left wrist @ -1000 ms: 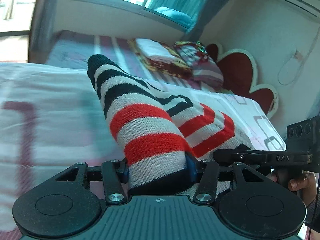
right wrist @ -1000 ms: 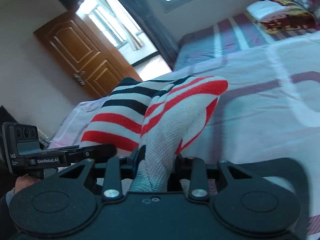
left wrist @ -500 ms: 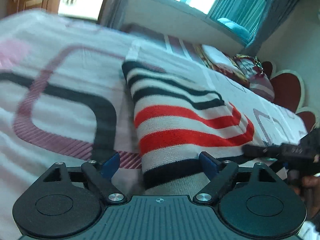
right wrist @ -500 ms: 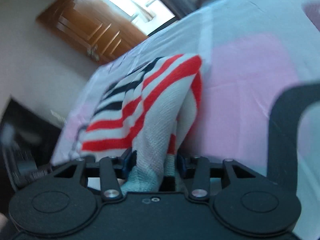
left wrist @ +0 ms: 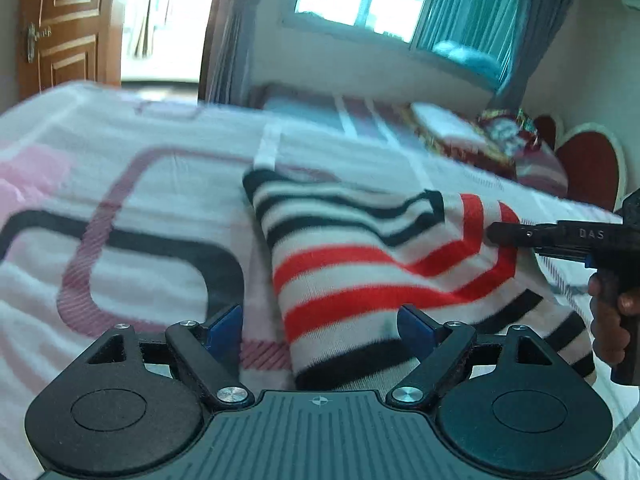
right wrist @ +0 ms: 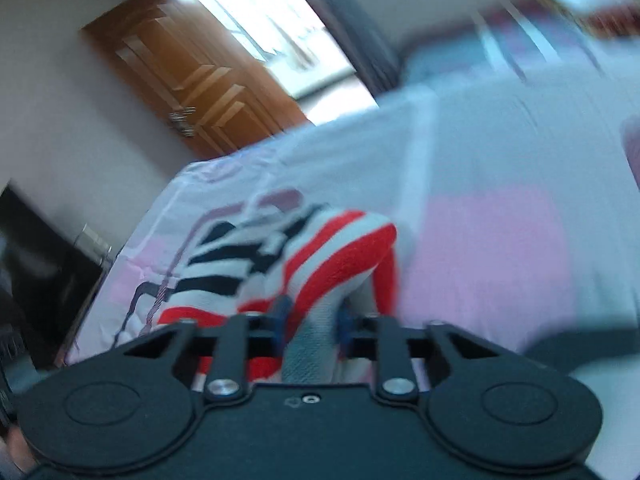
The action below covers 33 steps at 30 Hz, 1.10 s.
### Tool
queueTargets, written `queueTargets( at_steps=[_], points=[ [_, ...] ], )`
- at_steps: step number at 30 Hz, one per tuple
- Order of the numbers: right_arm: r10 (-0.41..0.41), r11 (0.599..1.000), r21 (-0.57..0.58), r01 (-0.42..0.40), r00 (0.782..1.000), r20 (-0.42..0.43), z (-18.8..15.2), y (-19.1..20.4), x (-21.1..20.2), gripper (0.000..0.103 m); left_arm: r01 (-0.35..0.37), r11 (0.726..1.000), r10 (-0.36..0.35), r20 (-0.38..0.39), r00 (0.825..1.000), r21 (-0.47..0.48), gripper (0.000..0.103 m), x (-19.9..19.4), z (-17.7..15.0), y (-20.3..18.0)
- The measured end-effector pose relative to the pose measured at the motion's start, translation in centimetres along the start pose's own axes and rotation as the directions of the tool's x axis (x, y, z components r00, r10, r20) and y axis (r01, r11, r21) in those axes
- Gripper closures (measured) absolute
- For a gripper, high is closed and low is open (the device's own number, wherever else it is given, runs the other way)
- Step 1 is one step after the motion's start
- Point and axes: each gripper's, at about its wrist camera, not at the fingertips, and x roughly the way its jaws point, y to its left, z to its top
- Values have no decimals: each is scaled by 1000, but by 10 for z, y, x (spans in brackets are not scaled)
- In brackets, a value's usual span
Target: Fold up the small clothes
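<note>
A: Logging status. We are seeing the striped garment (left wrist: 360, 264) lying on the bed (left wrist: 132, 208), doubled over, one black-striped layer resting on top of the red-striped part. The left tongs (left wrist: 320, 324) are standing wide apart, one blue pad on each side of the near edge, gripping nothing.

B: Agreed. We are reading the right tongs (right wrist: 312, 320) as pinched together on a bunched ridge of the same garment, raised slightly off the bed. In the left wrist view the right tongs are reaching in from the side at the red-striped corner.

A: So we are judging one fold as laid down, with the left side released.

B: And we are judging the remainder as open: the right corner is not yet set down, the top layer is sitting skewed, and the edges are not lining up. Both views are blurring, so we are not calling the fold's neatness.
</note>
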Motion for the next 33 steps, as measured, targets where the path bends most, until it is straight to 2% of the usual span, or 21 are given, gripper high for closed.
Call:
queueTargets(
  at_steps=[2,3,5,7,8,9,11,14,15,17,18,19,21,23,24,26,27,28,29,31,33],
  points=[
    [43,998,-41,-41,999,27,0,3,-3,91,-28,999,30,-53,998,21,18,10,-1,1],
    [22,999,-48,-21,1000,9,-3,-1,2,91,-30,999,31,-72,997,22,18,16,-3,3],
    [-88,996,-35,85,992,-88,-12,-17,20,90,-14,1000,13,-88,996,-11,18,22,-3,6],
    [-61,997,49,66,994,-93,-12,-29,15,86,-26,1000,27,-83,996,11,17,19,-1,2],
    [-64,995,74,70,994,-91,-9,-30,8,83,-30,999,31,-72,997,19,17,14,0,-1],
    [-79,994,74,85,994,-70,-7,-27,-3,75,-26,999,28,-52,998,29,17,6,0,-3],
    [-47,995,82,49,999,-16,-8,-18,-32,73,-13,1000,13,-21,1000,23,17,-8,-2,-6],
    [-13,999,46,15,999,-29,-23,5,-65,73,15,999,-15,0,1000,42,17,-25,-10,-14],
    [-17,1000,24,19,998,-57,-28,14,-69,73,16,998,-16,-9,1000,62,17,-27,-15,-18],
    [-69,997,-44,65,993,-100,-42,31,-72,75,-26,993,32,-49,998,117,17,-23,-28,-23],
    [-127,989,-93,116,985,-120,-52,37,-65,78,-41,990,48,-49,998,132,6,-21,-33,-24],
    [-204,975,-129,184,965,-167,-60,38,-53,77,-69,990,75,-39,996,123,2,-21,-37,-23],
    [-188,982,-36,185,967,-170,-64,31,-51,75,-91,991,97,-53,994,98,0,-25,-36,-22],
    [-218,976,-18,218,965,-142,-60,41,-62,73,-132,981,135,-17,991,144,0,-48,-37,-34],
    [-227,974,-30,225,968,-104,-59,50,-74,69,-132,978,133,4,991,159,0,-63,-38,-41],
    [-214,976,-41,212,975,-52,-60,69,-100,51,-129,979,123,47,991,161,0,-99,-42,-55],
    [-230,972,-47,228,973,-25,-61,82,-115,32,-143,977,134,66,989,161,0,-115,-45,-62],
    [-244,968,-61,244,970,2,-64,93,-126,19,-155,974,142,86,986,164,0,-135,-48,-70],
    [-250,965,-77,252,968,25,-69,103,-139,16,-154,974,139,102,985,164,0,-151,-51,-76],
    [-279,953,-103,284,958,62,-79,126,-162,3,-156,977,137,135,981,145,0,-184,-59,-85],
    [-304,942,-115,314,948,96,-91,149,-187,1,-148,980,125,167,978,131,0,-217,-67,-93]
  ],
)
